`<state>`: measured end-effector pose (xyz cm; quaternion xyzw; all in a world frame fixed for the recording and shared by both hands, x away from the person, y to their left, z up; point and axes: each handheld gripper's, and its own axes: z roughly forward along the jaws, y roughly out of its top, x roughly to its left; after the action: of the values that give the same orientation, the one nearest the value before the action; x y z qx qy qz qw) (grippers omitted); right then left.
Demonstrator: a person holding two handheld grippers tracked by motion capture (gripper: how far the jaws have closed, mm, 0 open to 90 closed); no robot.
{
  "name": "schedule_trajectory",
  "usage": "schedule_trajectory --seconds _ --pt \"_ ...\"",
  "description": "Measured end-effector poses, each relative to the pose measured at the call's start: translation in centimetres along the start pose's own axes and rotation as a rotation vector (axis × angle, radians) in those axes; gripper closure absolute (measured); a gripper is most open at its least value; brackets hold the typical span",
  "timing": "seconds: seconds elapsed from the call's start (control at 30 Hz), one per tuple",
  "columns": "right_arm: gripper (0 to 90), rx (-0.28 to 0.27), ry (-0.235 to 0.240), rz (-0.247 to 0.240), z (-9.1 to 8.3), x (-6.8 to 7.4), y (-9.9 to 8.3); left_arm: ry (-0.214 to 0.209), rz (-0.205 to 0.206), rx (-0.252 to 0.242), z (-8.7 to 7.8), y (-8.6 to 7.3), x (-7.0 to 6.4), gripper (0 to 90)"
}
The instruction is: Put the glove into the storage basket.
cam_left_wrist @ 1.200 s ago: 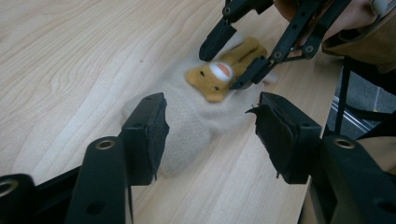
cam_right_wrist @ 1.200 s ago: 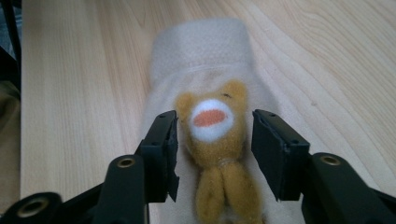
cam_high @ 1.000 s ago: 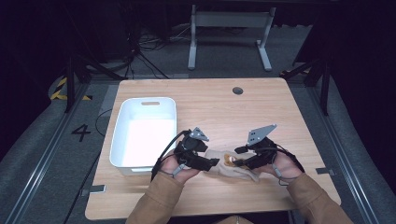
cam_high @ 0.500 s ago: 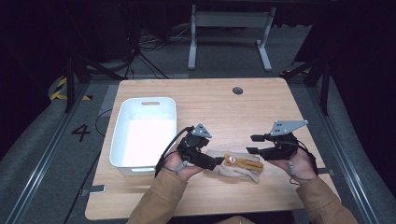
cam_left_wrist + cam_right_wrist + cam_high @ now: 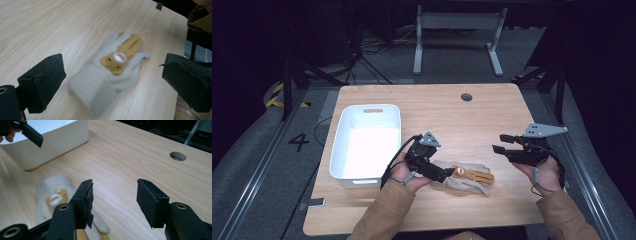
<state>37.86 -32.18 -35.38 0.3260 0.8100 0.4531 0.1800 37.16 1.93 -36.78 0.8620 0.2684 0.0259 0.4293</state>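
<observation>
Light wooden table (image 5: 447, 115), round grommet hole (image 5: 467, 96) near far edge. White plastic bin (image 5: 367, 142) on left part. Cream knit glove (image 5: 467, 179) with orange animal patch flat near front edge.

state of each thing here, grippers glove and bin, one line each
left gripper: open, jaws either side of the glove's cuff
right gripper: open, nothing between its jaws
cream knitted glove with an orange animal patch: flat on the table, patch up
white plastic bin: upright, looks empty
light wooden table: level
</observation>
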Motion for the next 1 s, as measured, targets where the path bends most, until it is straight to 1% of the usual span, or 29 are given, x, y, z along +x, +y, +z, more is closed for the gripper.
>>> schedule_trajectory --seconds 0.07,0.13,0.17,0.27,0.43,0.47,0.57,0.6,0.73,0.77,0.8,0.83,0.9,0.97,1.0 --pt "48.1 0.007 -0.026 0.015 -0.1 -0.4 -0.2 0.027 0.008 -0.009 -0.1 0.0 0.0 5.5" --pt "48.0 0.010 -0.066 0.032 -0.2 -0.6 -0.3 0.022 0.007 -0.024 -0.2 -0.1 -0.1 5.3" --pt "47.8 0.005 -0.075 0.043 -0.2 -0.8 -0.4 0.019 0.013 -0.019 -0.2 -0.1 0.0 5.1" --pt "47.6 -0.001 -0.105 0.052 -0.3 -1.2 -0.6 0.029 0.015 -0.013 0.0 -0.3 0.0 5.2" --pt "47.6 -0.004 -0.116 0.069 -0.6 -1.9 -0.7 0.024 0.027 -0.020 0.1 -0.5 0.1 6.7" --pt "47.6 -0.007 -0.120 0.080 -0.7 -2.2 -0.8 0.014 0.037 -0.022 0.3 -0.6 0.1 6.8" --pt "47.6 -0.010 -0.119 0.088 -0.8 -2.4 -1.0 0.008 0.048 -0.019 0.7 -0.7 0.0 6.6" --pt "47.6 -0.014 -0.117 0.091 -0.9 -2.6 -1.0 -0.005 0.061 -0.016 1.1 -0.8 0.0 6.0" --pt "47.4 -0.015 -0.112 0.090 -1.0 -2.7 -1.1 -0.028 0.105 -0.015 1.8 -1.1 -0.3 5.0" --pt "47.4 -0.014 -0.108 0.089 -0.9 -2.7 -1.1 -0.045 0.127 -0.026 2.0 -1.1 -0.5 4.5" --pt "47.4 -0.015 -0.107 0.088 -0.9 -2.7 -1.1 -0.054 0.137 -0.030 2.0 -1.1 -0.5 3.7" --pt "47.3 -0.016 -0.106 0.087 -0.9 -2.6 -1.1 -0.055 0.143 -0.033 2.2 -1.1 -0.6 3.0" --pt "47.1 -0.016 -0.103 0.086 -0.9 -2.6 -1.0 -0.054 0.148 -0.034 2.3 -1.1 -0.6 0.0" --pt "47.0 -0.016 -0.098 0.085 -0.8 -2.6 -1.1 -0.065 0.140 -0.034 2.6 -1.3 -0.5 0.0" --pt "47.0 -0.016 -0.097 0.084 -0.8 -2.5 -1.1 -0.077 0.138 -0.040 2.8 -1.5 -0.3 0.0"
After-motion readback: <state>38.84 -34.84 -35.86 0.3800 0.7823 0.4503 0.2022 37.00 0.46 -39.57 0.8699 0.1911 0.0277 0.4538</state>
